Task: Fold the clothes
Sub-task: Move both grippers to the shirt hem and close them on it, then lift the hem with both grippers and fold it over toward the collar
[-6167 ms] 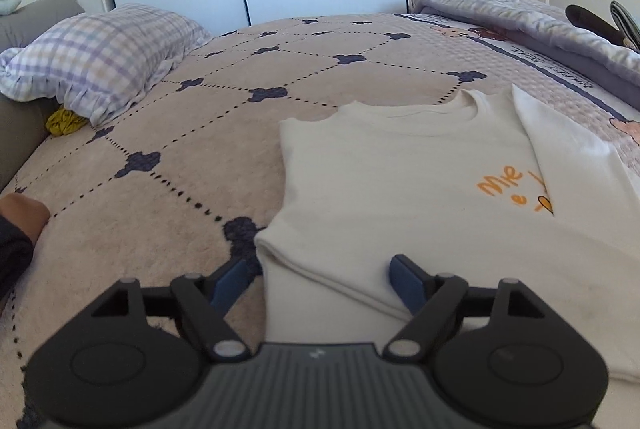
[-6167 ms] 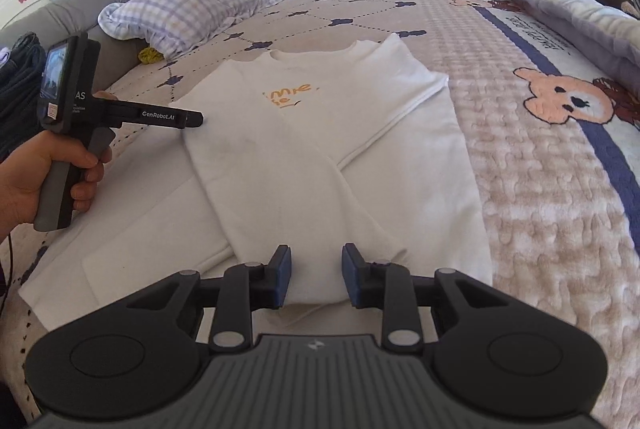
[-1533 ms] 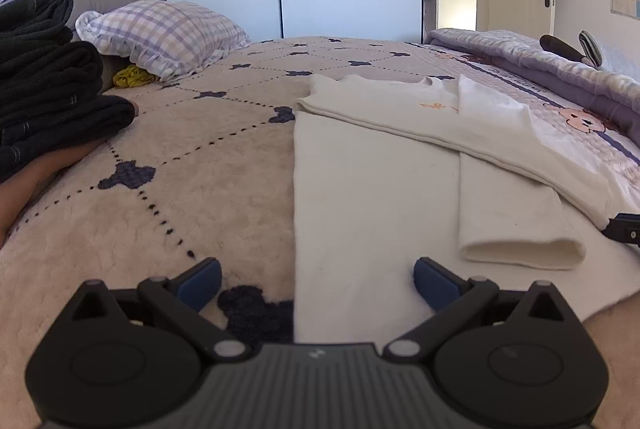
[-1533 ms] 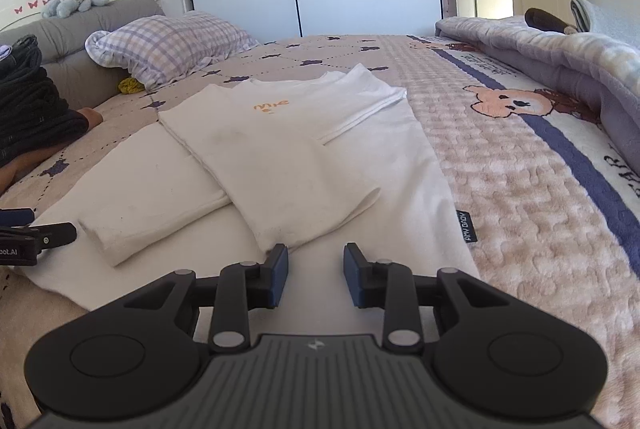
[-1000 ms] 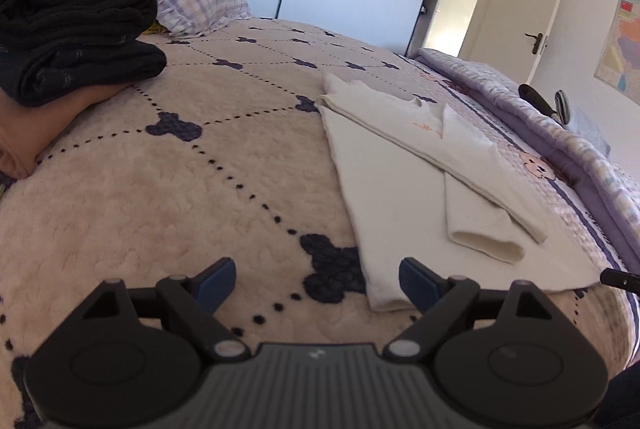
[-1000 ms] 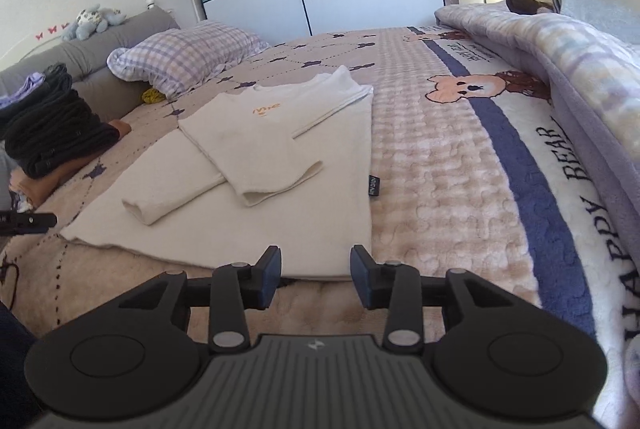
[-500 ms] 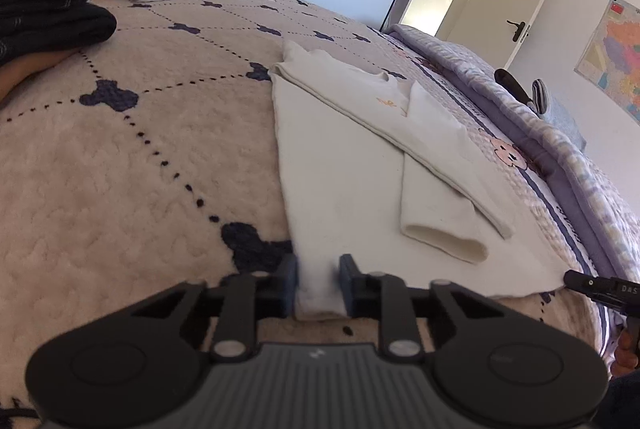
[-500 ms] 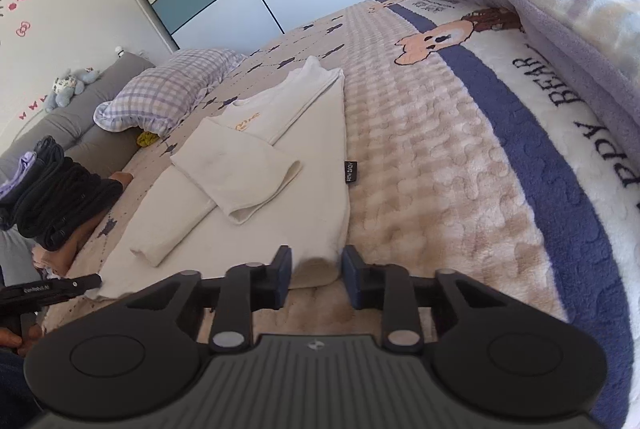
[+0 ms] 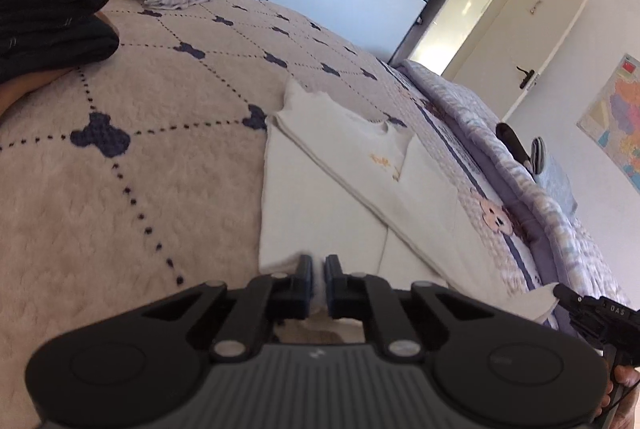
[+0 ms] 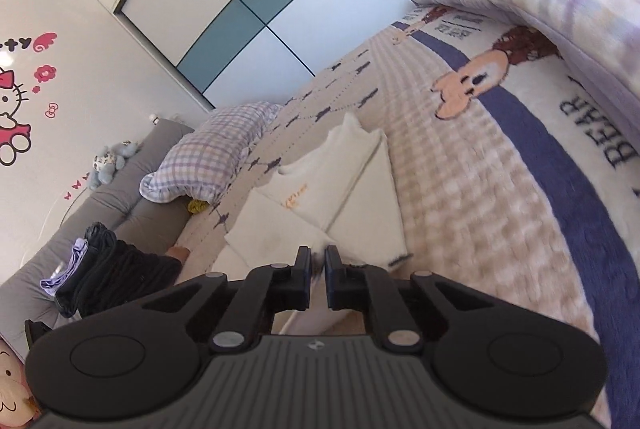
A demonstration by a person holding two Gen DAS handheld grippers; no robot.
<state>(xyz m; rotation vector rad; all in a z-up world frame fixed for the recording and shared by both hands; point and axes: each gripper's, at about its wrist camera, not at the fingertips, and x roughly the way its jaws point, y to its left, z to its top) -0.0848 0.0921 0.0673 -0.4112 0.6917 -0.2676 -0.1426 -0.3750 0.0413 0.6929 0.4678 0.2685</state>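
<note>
Both tongs, left tongs point(image 9: 319, 283) and right tongs point(image 10: 316, 277), have closed since a second ago, clamped on the white sweatshirt's point(image 9: 320, 197) hem corners on the bed point(image 9: 160, 149); I judge the bottom-up fold starts now.

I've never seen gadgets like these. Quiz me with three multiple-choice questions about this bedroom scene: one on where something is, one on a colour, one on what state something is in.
1. Where does the white shirt lie?
A. on the bed
B. on the floor
C. on a chair

2. What colour is the print on the shirt's chest?
A. green
B. orange
C. black

3. How are the shirt's sleeves?
A. spread out sideways
B. hanging off the bed
C. folded across the body

Answers:
1 A, it rests on the bed's beige blanket.
2 B, small orange letters show near the collar.
3 C, both sleeves cross over the front.
</note>
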